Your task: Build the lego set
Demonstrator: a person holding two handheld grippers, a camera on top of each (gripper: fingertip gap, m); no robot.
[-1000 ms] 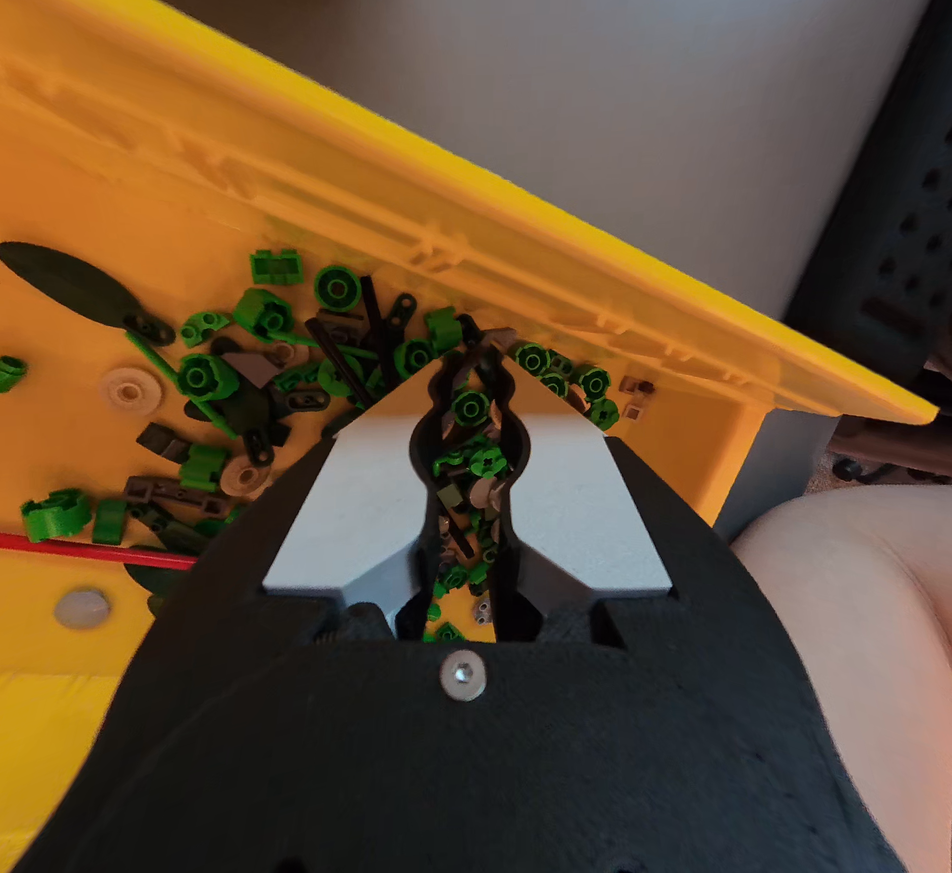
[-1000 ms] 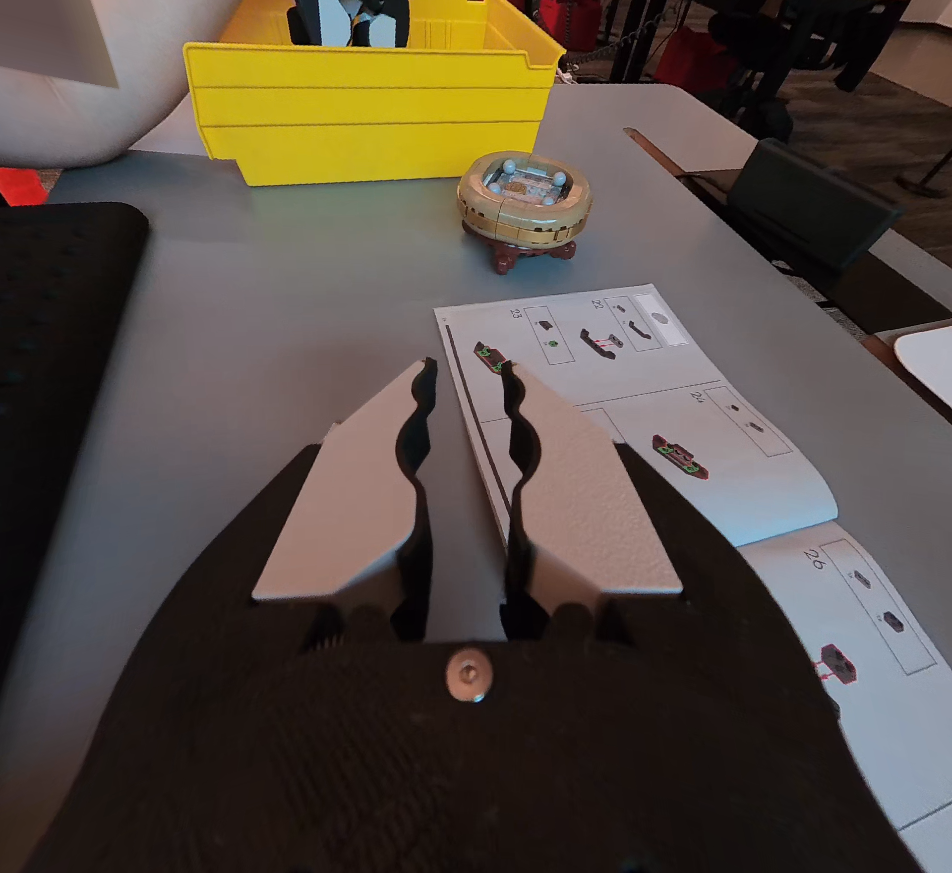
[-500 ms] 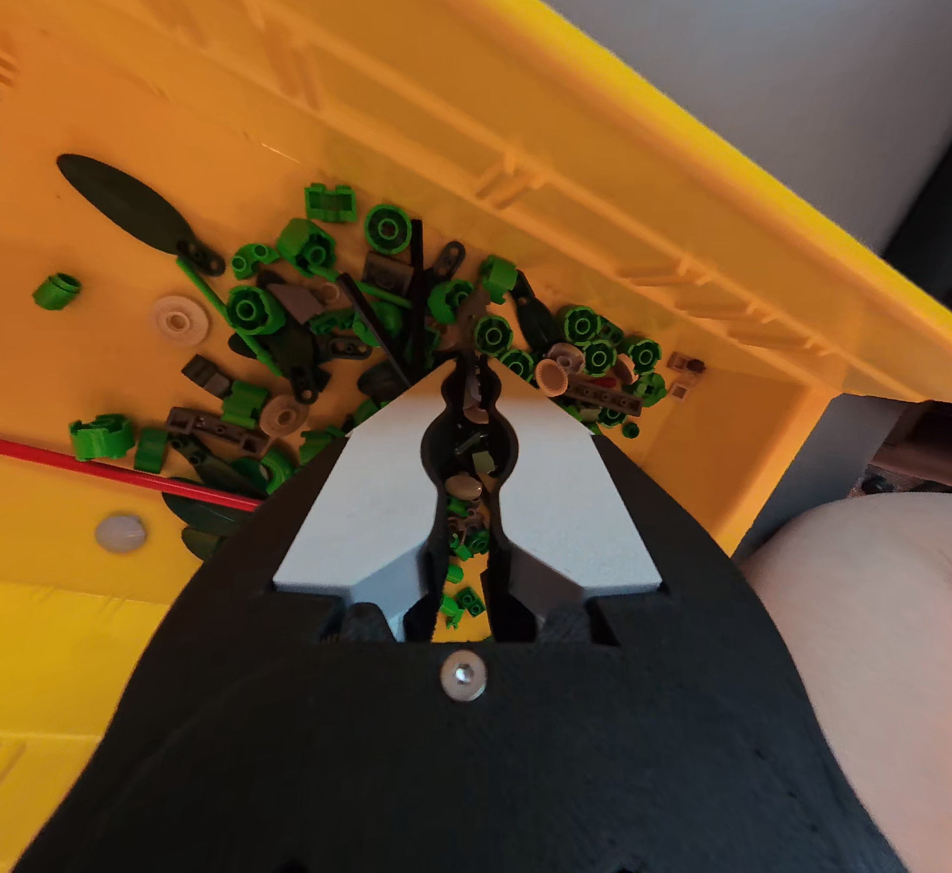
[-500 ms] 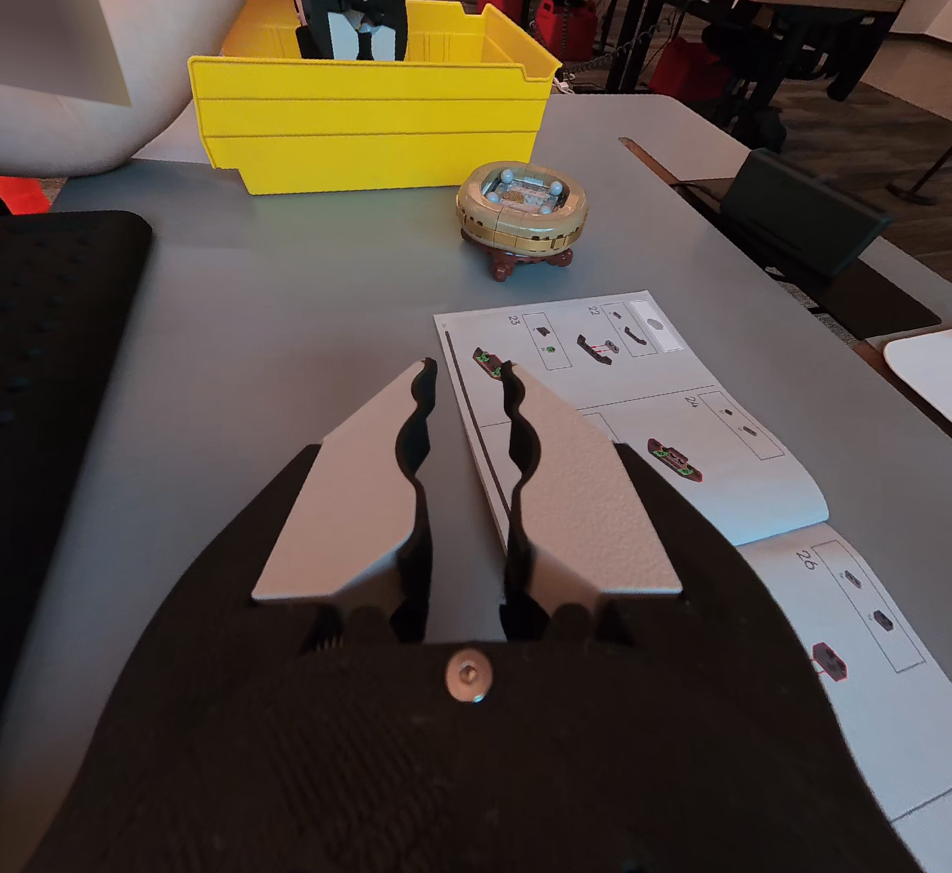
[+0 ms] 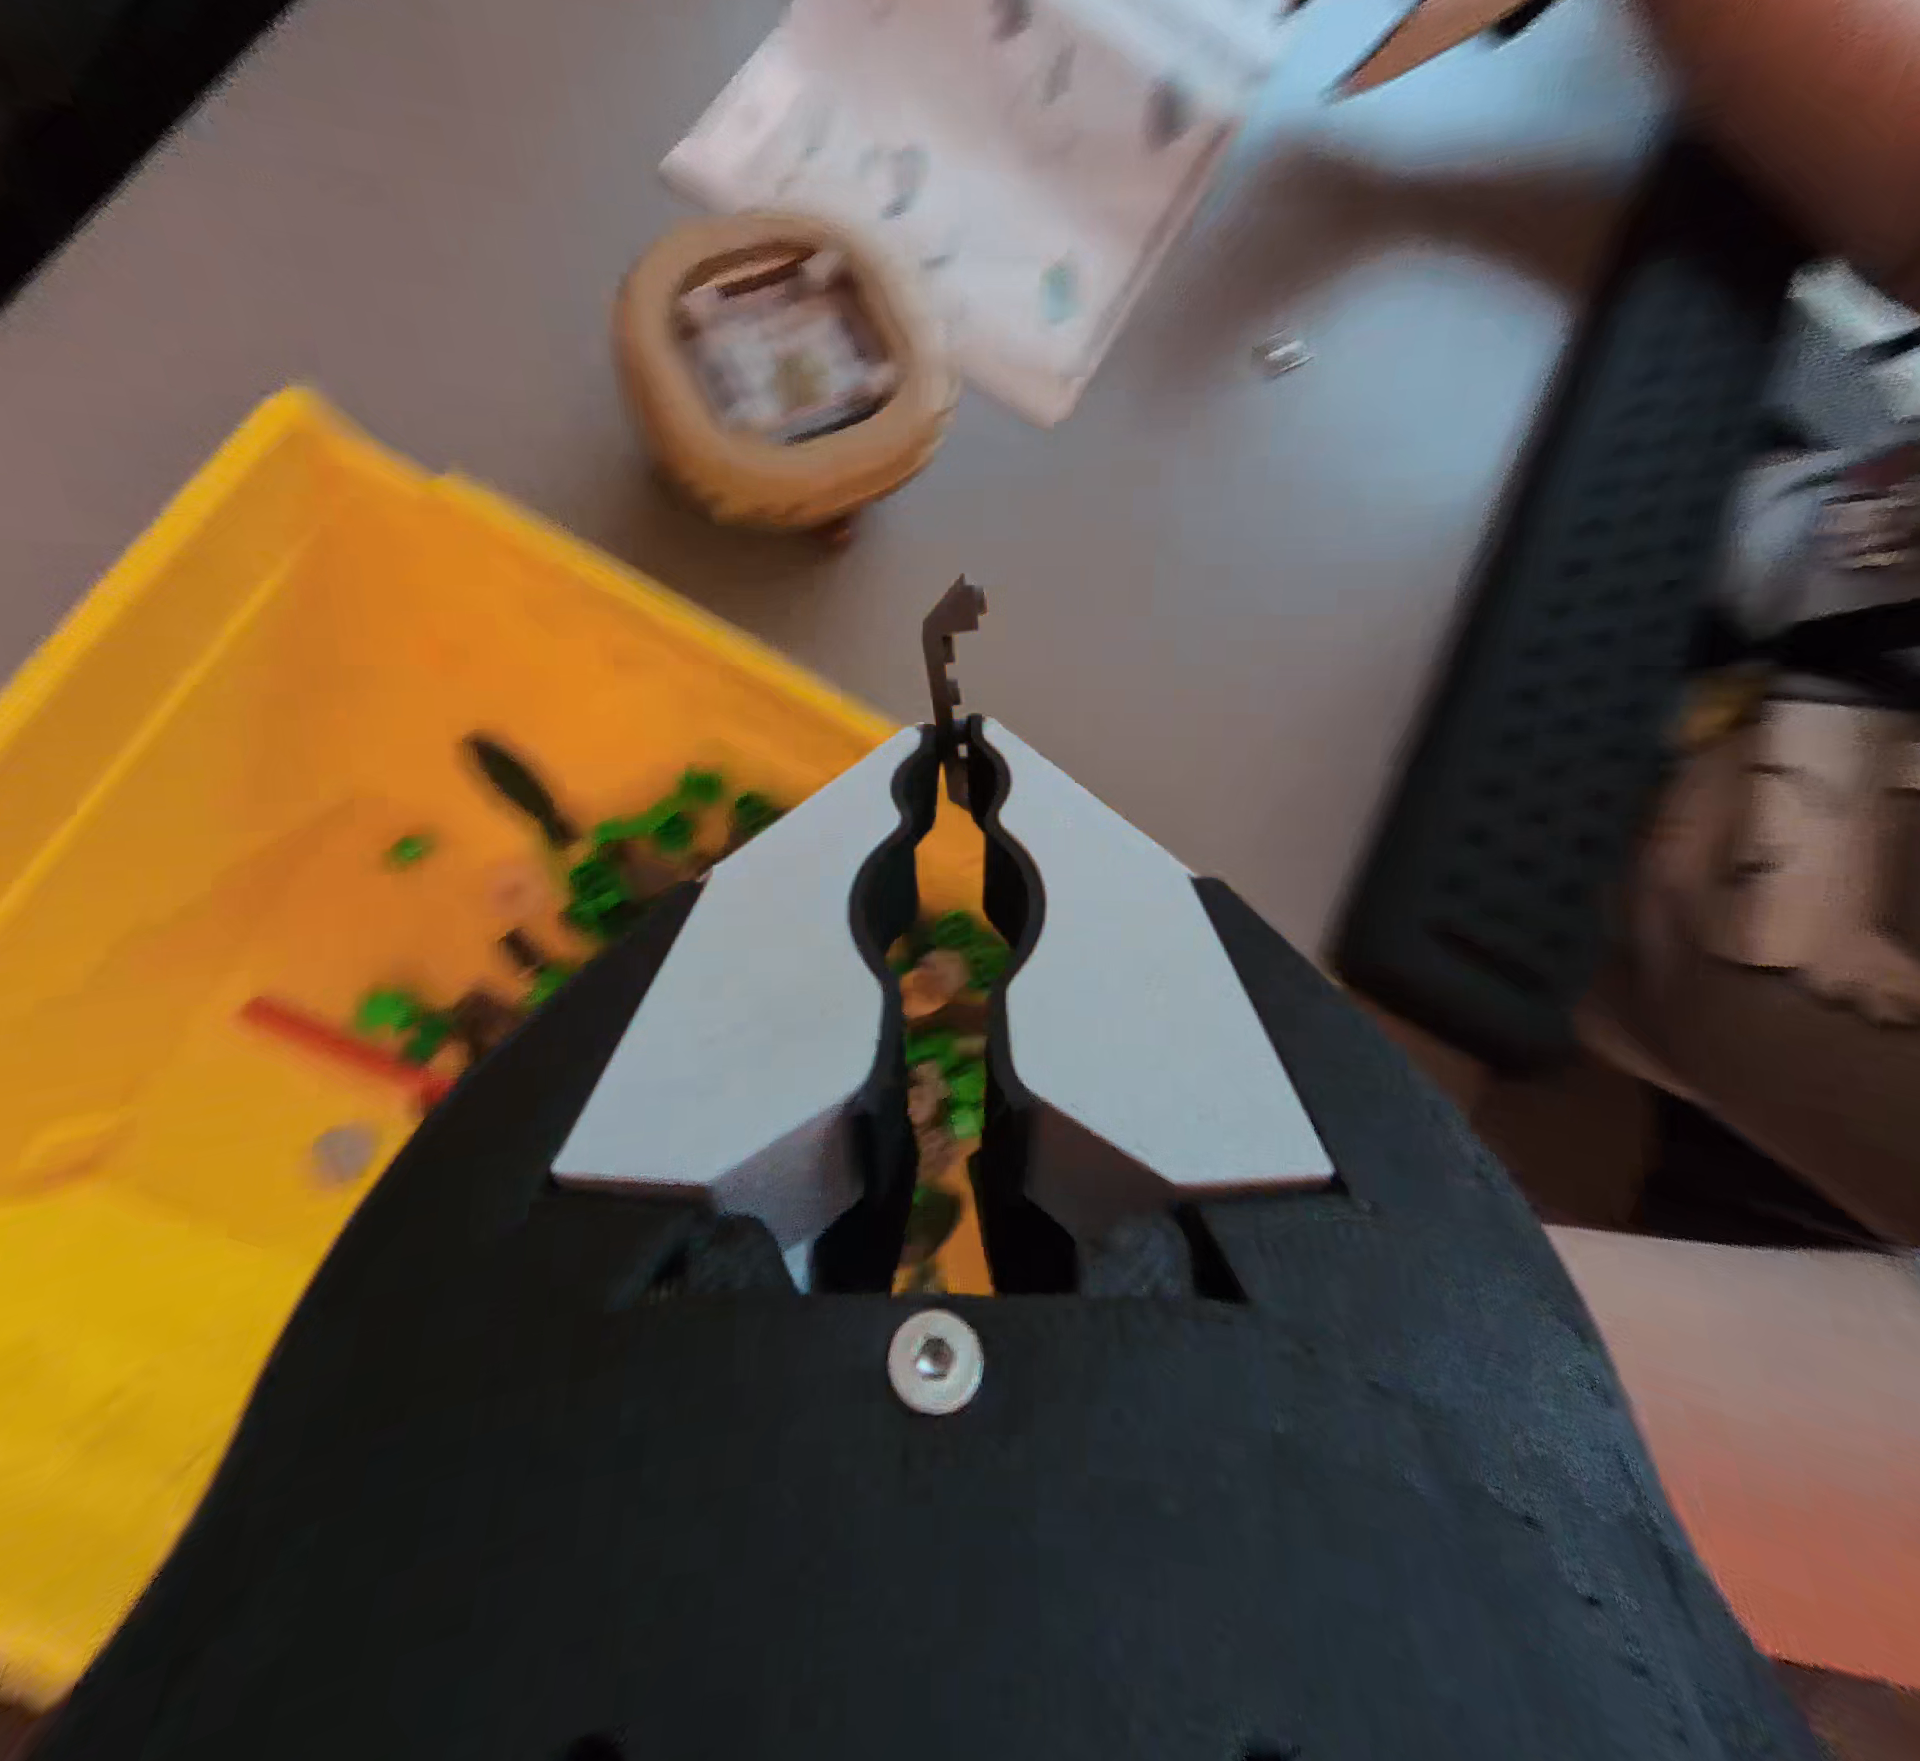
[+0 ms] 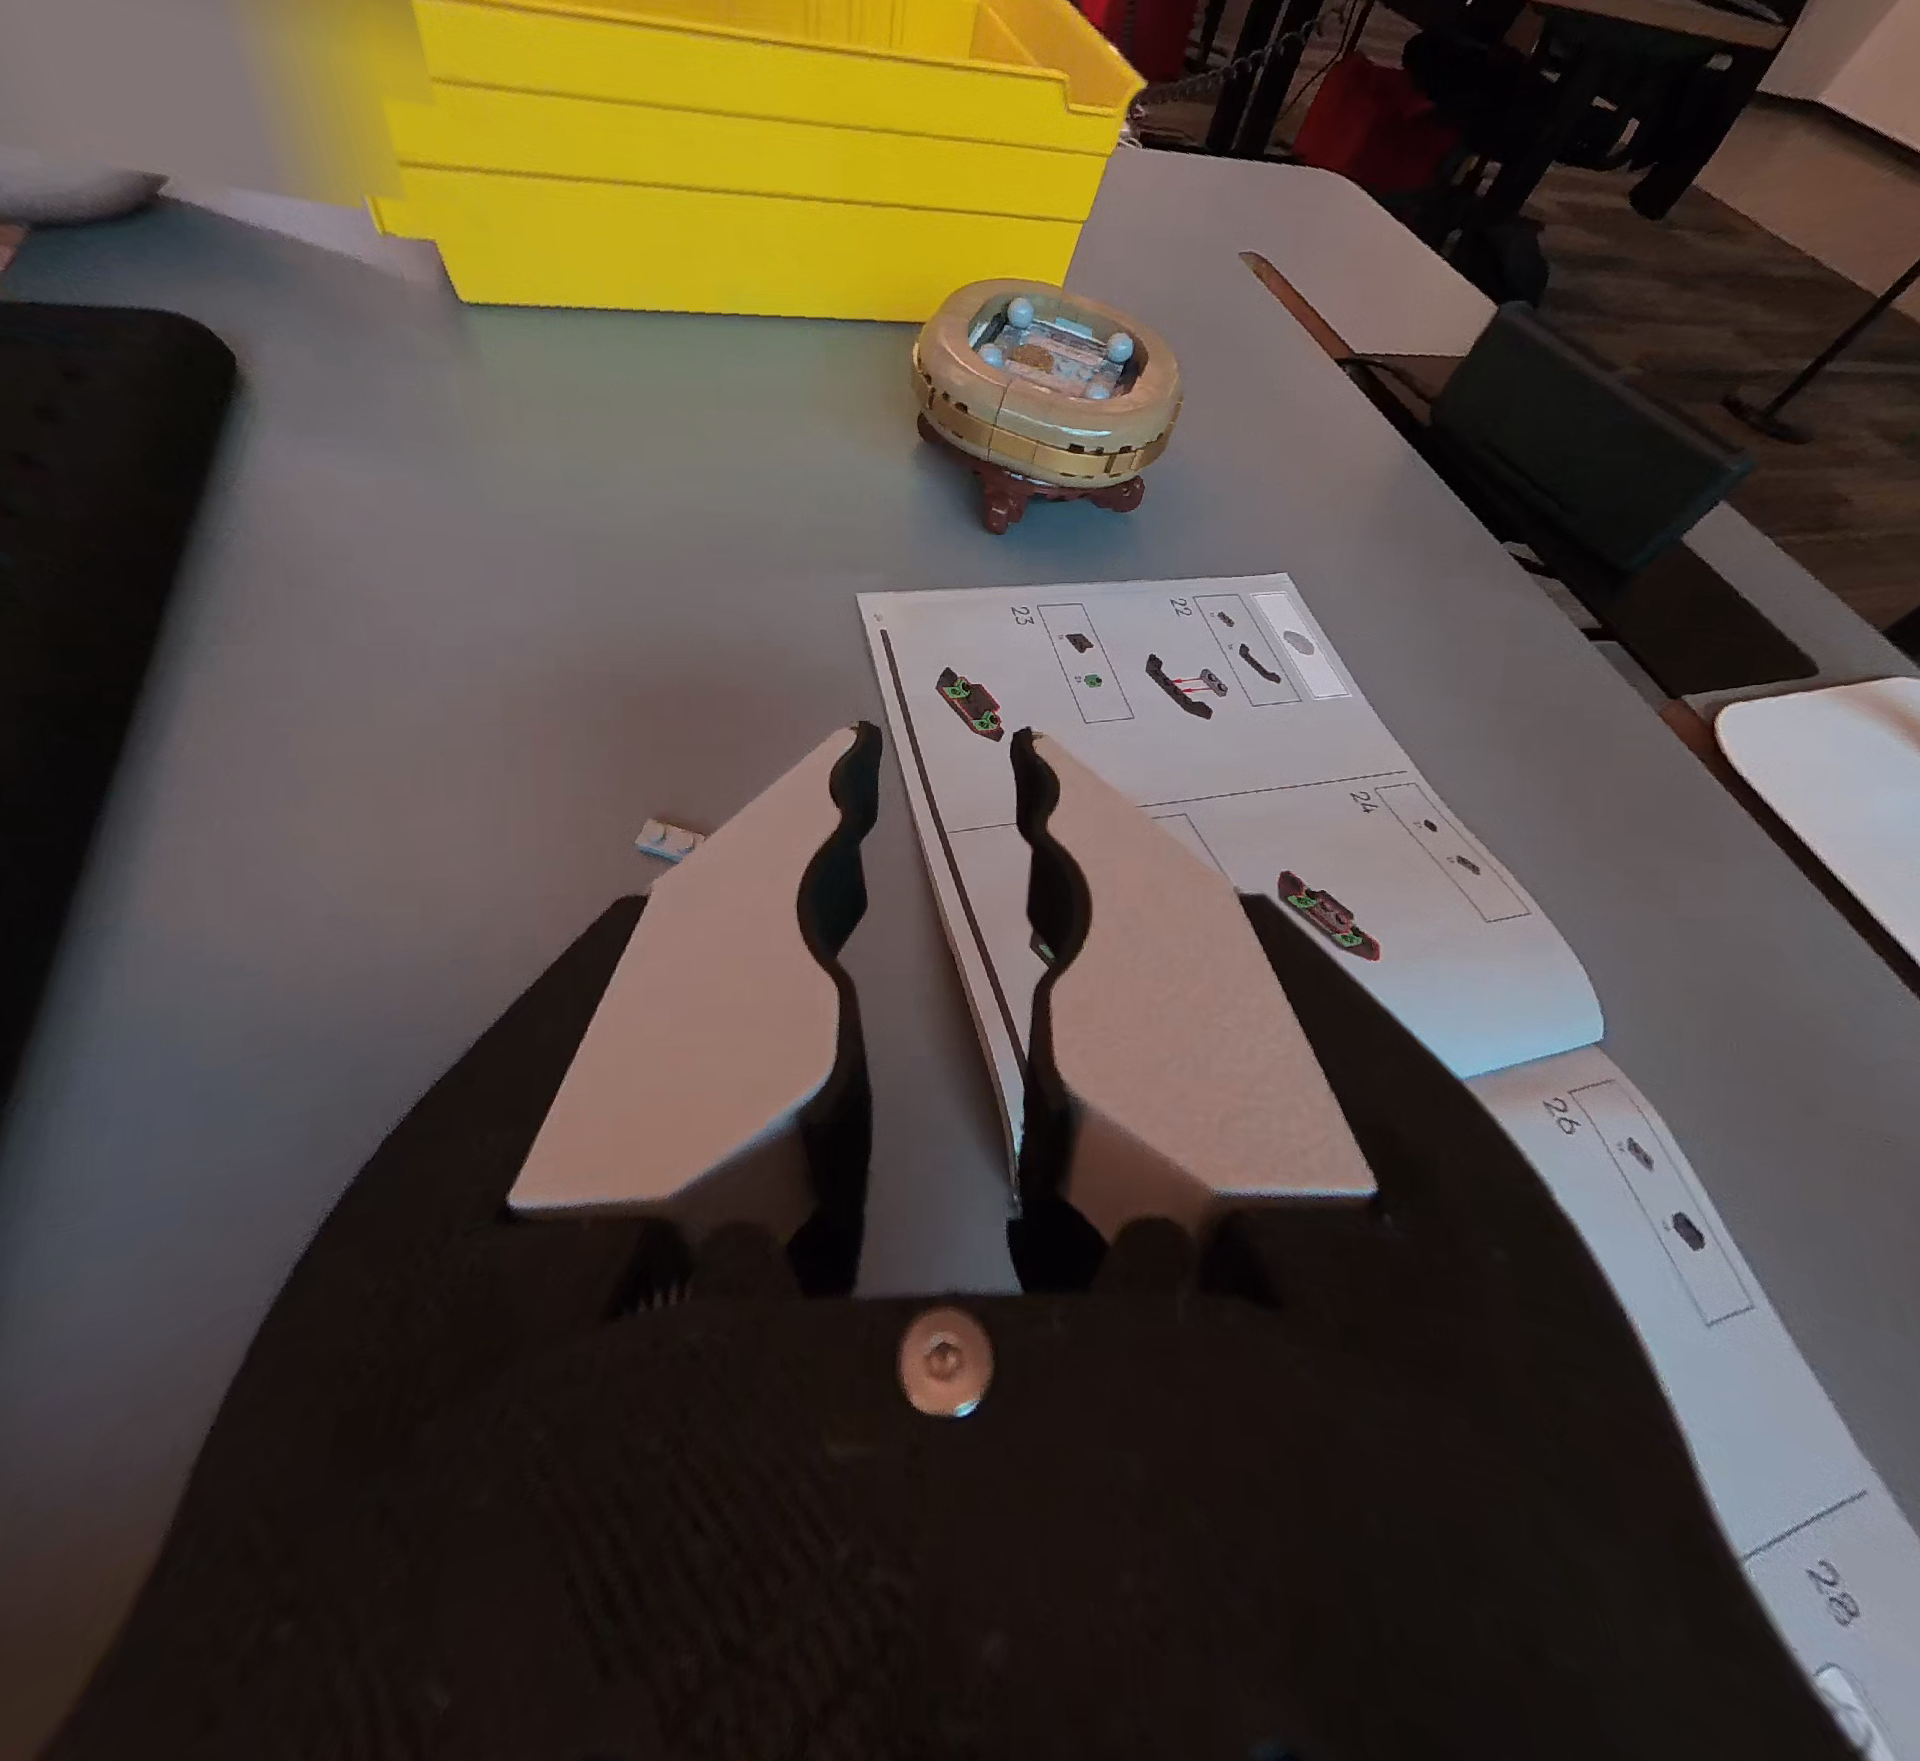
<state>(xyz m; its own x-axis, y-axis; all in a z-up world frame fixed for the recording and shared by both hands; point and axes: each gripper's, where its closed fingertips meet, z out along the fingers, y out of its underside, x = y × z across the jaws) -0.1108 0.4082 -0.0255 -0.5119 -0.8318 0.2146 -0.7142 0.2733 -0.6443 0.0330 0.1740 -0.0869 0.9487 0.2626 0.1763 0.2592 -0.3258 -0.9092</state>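
While clamping a dark piece point(image 5: 951, 662), the left gripper point(image 5: 954, 735) hangs above the bin point(image 5: 260, 672).

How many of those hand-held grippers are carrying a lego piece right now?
1. The left hand-held gripper pinches a thin dark lego piece at its tips, raised above the yellow bin. The right hand-held gripper is open and empty over the instruction booklet.

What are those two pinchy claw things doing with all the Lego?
A person is building a Lego set with a gripper in each hand. The left gripper is shut on a thin dark studded piece, held above the edge of the yellow bin of loose green and dark pieces. The right gripper is open and empty, over the edge of the instruction booklet. The half-built tan round model sits on the grey table, untouched.
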